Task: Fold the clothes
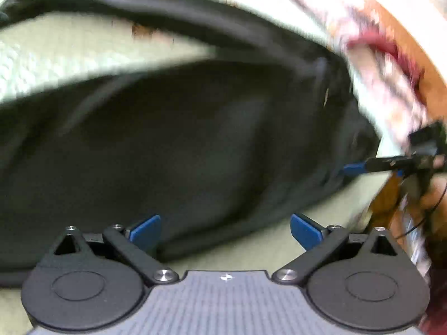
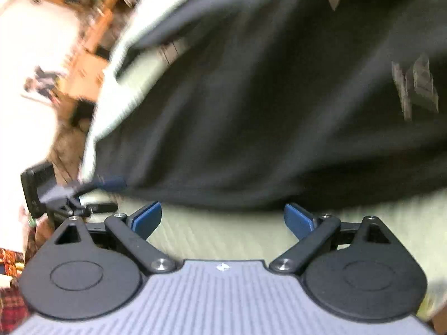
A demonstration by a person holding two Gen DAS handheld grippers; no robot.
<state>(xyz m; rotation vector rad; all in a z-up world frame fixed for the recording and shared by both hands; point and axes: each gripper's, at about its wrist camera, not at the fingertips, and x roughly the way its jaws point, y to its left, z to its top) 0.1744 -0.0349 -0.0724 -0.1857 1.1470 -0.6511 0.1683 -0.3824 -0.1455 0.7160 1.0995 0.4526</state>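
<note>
A black garment (image 1: 181,139) lies spread on a pale quilted surface (image 1: 42,55). In the left wrist view my left gripper (image 1: 225,231) is open, its blue pads over the garment's near hem with nothing between them. The right gripper (image 1: 352,168) shows at the right edge of that view, its blue tip at the garment's side. In the right wrist view my right gripper (image 2: 222,219) is open just short of the black garment (image 2: 265,97), which carries a grey print. The left gripper (image 2: 111,182) appears at the far left, touching the cloth's corner. Both views are blurred.
The pale surface (image 2: 209,237) runs under the garment and ends at a rim on the left of the right wrist view. Beyond it lie an orange-brown floor (image 2: 83,55) and blurred clutter. Patterned red fabric (image 2: 11,301) sits at the lower left.
</note>
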